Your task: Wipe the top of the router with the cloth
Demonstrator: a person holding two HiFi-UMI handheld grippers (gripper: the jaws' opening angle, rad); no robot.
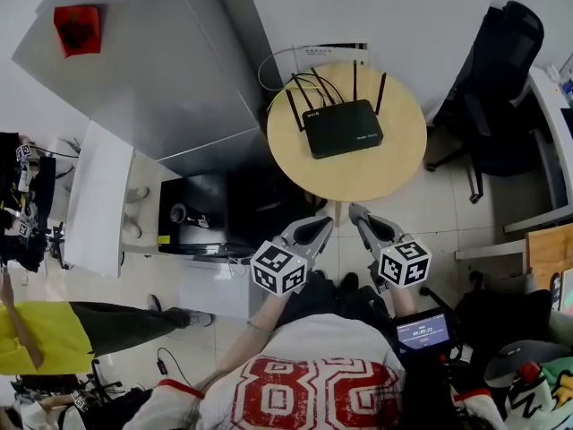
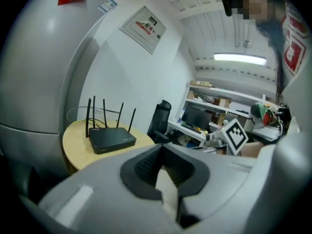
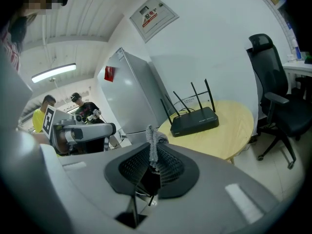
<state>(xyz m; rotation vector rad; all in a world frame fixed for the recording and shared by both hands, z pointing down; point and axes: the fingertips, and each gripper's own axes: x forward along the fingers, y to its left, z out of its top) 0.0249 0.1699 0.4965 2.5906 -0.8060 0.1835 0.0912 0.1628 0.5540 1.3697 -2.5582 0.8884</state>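
My right tongs (image 3: 153, 152) are clamped on a fold of grey cloth (image 3: 151, 138), ready for wiping. My left tongs (image 2: 163, 167) are closed on nothing, kept as a spare. The router (image 1: 344, 128) sits ahead on the round table (image 1: 385, 182), well apart from both.

The room is bright all over. In the left gripper view a long ceiling lamp (image 2: 240, 58) glows white at 1 o'clock. In the right gripper view a lamp tube (image 3: 53, 72) shines at 10 o'clock. The round table (image 1: 358, 177) has only soft shadows. Both gripper views bend at the edges and go black in the corners. Up close, the left gripper (image 2: 163, 152) and right gripper (image 3: 152, 152) look blurry. The router (image 2: 111, 139) looks sharp.
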